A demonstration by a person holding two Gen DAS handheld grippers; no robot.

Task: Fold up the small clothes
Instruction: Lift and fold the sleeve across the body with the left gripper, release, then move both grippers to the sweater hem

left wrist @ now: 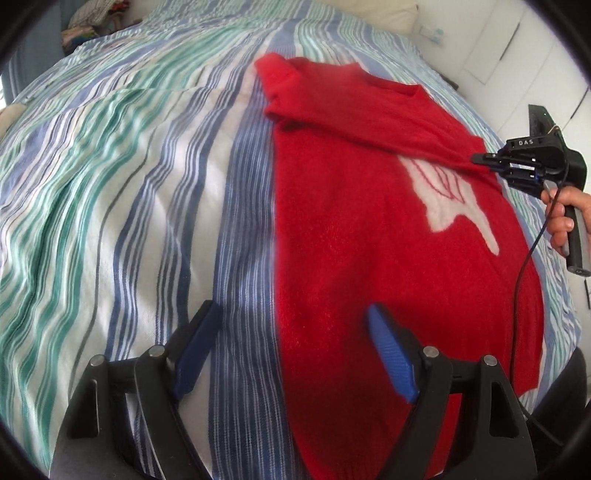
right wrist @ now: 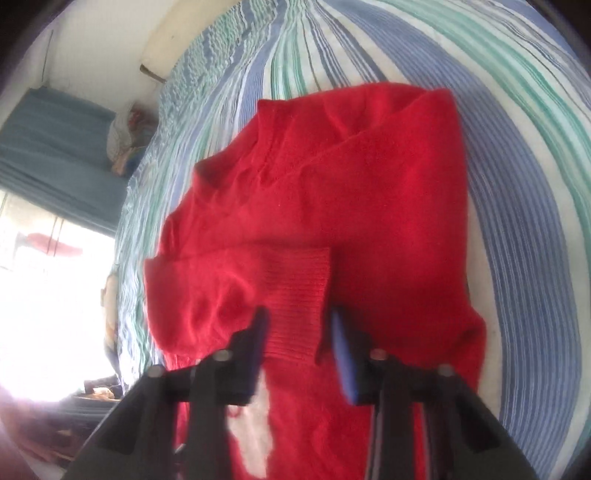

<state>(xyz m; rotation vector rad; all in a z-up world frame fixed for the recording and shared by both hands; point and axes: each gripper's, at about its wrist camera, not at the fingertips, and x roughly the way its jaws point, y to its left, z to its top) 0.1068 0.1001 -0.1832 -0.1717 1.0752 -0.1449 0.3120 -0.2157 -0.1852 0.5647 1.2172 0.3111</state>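
Observation:
A red knit sweater [left wrist: 369,258] with a white motif [left wrist: 454,206] lies flat on the striped bedsheet [left wrist: 129,184]. One sleeve [left wrist: 369,122] is drawn across its chest to the right. My right gripper [left wrist: 480,160] pinches that sleeve's end, its fingers close together. In the blurred right wrist view the ribbed cuff [right wrist: 295,280] sits between the jaws of the right gripper [right wrist: 297,314], above the sweater's body [right wrist: 332,184]. My left gripper [left wrist: 291,310] stands wide open over the sweater's left edge, one finger above the sheet and the other above the red knit, holding nothing.
A person's hand [left wrist: 565,210] grips the right tool's handle, and a black cable [left wrist: 517,295] trails over the sweater's right side. A pillow [left wrist: 391,14] lies at the bed's head. Colourful clothes [right wrist: 125,140] are piled by a blue curtain [right wrist: 55,147] and a bright window [right wrist: 44,295].

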